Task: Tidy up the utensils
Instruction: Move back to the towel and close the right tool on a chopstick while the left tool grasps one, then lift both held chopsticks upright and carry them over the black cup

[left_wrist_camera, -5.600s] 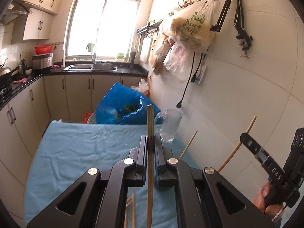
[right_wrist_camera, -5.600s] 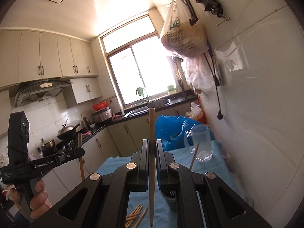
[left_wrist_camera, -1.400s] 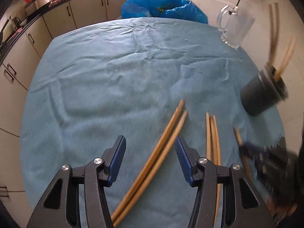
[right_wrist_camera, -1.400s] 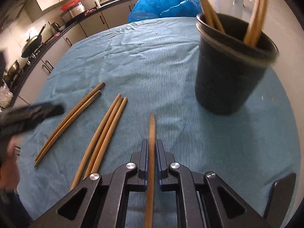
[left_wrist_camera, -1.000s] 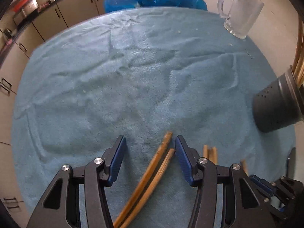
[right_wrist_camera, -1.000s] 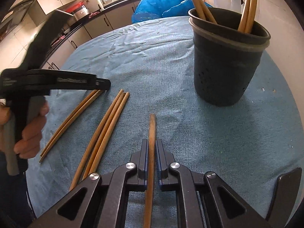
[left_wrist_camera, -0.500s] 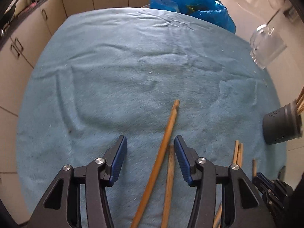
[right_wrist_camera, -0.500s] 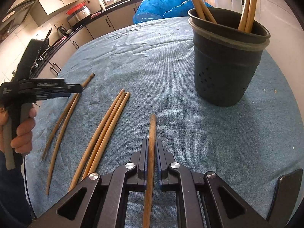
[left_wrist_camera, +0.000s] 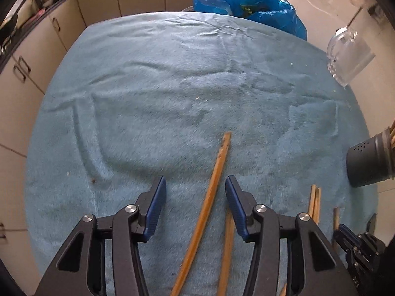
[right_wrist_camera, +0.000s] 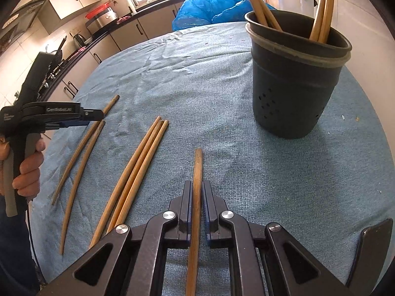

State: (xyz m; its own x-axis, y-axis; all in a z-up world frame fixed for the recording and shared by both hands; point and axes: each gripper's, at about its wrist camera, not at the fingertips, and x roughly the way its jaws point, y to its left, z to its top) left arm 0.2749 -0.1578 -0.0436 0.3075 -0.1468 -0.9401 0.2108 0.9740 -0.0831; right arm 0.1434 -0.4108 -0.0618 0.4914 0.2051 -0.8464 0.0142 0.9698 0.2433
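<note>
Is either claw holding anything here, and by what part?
The right claw grips one chopstick partway along its length. The left claw is open around another chopstick, holding nothing.

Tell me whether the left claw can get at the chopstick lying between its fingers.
Probably yes: the left claw is open, the chopstick lies between its fingers on the blue cloth, and nothing covers it.

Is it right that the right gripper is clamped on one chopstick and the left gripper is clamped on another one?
Not quite. The right gripper is shut on a chopstick, but the left wrist view shows the left gripper open, its pads apart on either side of a chopstick on the towel.
</note>
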